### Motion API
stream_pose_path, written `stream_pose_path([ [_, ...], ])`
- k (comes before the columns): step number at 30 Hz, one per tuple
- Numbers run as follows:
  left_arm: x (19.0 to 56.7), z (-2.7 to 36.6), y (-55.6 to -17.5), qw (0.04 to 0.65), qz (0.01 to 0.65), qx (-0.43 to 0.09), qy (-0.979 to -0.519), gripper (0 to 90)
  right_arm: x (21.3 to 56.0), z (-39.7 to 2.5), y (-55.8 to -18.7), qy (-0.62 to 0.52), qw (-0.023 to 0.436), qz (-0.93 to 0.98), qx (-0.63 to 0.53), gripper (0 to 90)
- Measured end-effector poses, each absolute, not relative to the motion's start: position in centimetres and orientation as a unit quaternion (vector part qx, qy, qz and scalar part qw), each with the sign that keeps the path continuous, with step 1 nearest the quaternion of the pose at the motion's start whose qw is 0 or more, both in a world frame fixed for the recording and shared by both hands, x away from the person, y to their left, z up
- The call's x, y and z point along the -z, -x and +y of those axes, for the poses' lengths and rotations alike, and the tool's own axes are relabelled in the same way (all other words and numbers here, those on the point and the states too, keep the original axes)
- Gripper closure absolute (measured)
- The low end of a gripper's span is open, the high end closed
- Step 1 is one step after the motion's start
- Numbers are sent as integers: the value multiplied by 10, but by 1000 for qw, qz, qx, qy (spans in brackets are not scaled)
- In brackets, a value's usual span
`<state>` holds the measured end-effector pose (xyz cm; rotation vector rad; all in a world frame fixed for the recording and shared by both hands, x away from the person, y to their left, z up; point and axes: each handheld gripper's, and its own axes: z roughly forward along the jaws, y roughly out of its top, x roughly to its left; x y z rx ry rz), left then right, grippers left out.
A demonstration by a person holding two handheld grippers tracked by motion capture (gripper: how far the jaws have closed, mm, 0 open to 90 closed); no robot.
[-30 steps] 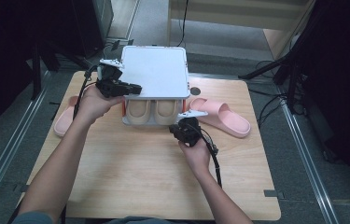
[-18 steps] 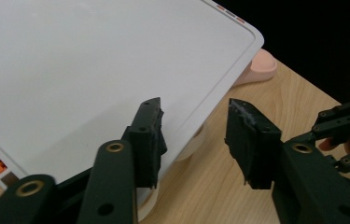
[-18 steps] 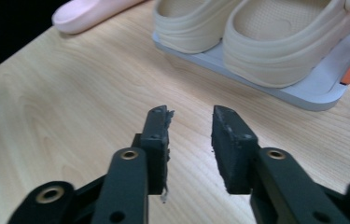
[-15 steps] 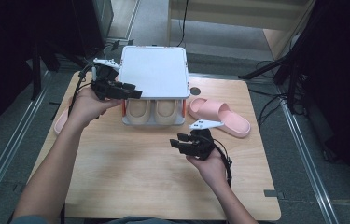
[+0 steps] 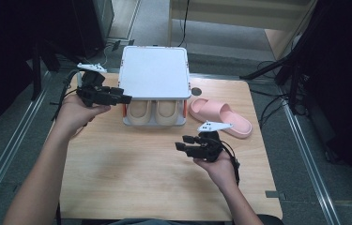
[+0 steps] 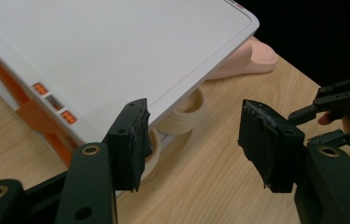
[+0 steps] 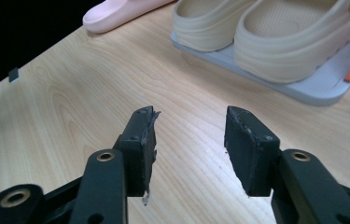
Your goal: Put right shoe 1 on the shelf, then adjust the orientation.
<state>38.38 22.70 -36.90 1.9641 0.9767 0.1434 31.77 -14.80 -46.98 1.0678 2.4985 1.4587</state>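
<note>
1. On the pale wooden table [image 5: 131, 178], seen from the high view, stands a white two-tier plastic shoe rack with orange side posts [image 5: 154, 70]. A pair of beige foam clogs [image 5: 155, 111] sits side by side on its lower shelf, toes toward me. My left gripper [image 5: 123, 98] hangs just beside the rack's left front corner, jaws parted and holding nothing. My right gripper [image 5: 183, 143] hovers over bare wood in front of the rack, apart from it, jaws likewise parted and empty. A pink foam slide sandal [image 5: 220, 117] lies on the table right of the rack, just beyond my right hand.

2. Along my left gripper view, my two black jaws stand wide apart with nothing between them. The rack's white top shelf [image 6: 116, 51] fills the upper left, its edge just behind my left jaw pad; the beige clogs [image 6: 184, 114] peek out beneath it. The pink sandal [image 6: 252, 58] lies farther back, and my right gripper [image 6: 322, 112] shows at the right edge.

3. From my right gripper view, my jaws are spread over bare wood, gripping nothing. Ahead, the two clogs [image 7: 266, 32] rest on the rack's grey lower shelf [image 7: 312, 88]. A pink sandal [image 7: 116, 11] lies at the top left.
</note>
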Motion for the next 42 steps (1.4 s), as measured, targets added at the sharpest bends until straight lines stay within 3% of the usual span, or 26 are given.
stream_pose_path([
  [12,371,266,-372,450,444,-83,-770,438,466,-146,-332,-364,16,808,-463,508],
  [19,385,291,-372,443,465,-90,-761,494,462,-147,-340,-362,17,805,-469,511],
  [23,396,306,-372,437,478,-89,-757,604,462,-146,-344,-358,18,808,-468,516],
  [27,411,322,-373,431,492,-98,-750,638,462,-144,-347,-355,14,808,-471,523],
  [42,463,351,-391,387,532,-118,-744,635,464,-135,-349,-342,15,822,-455,524],
])
